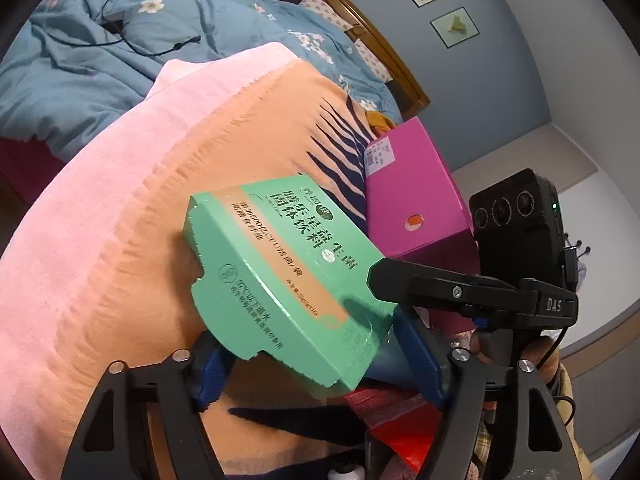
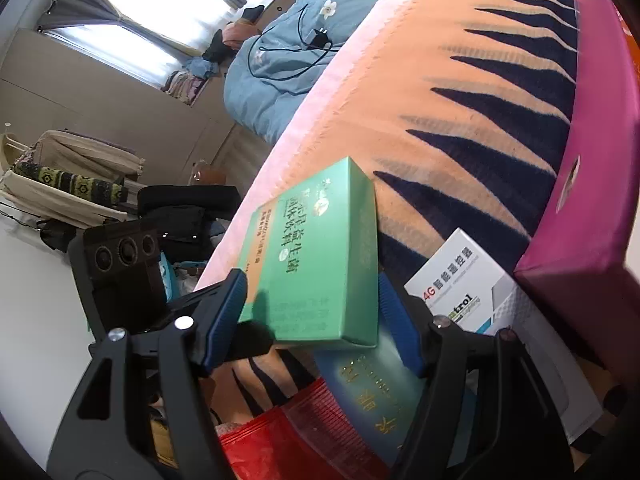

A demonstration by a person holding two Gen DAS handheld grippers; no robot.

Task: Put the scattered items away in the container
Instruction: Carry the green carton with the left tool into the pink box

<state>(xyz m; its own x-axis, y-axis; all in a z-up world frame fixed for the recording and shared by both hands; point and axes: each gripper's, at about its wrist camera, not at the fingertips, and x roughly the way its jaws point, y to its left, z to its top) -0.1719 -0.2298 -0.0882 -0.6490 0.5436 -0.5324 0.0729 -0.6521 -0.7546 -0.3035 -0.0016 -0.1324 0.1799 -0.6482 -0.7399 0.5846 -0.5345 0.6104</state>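
The green box is up in the air, above the pink and orange blanket. Both grippers seem to have it. The left gripper has its blue fingers on the two sides of the box's near end, pinching it. The right gripper has its blue fingers close on each side of the same box too, but I cannot tell if they press on it or just sit beside it.

The job looks only partly done. The green box is not put away yet. A white box, a blue box and a red bag lie under it, near the big pink box. The pink box may be the container, but I cannot tell for sure, and I cannot see inside it.

The green box is long and flat. In the left view its long side runs from the near right to the far left, with the printed face up. Its far end is open, with torn flaps. It tilts a bit.
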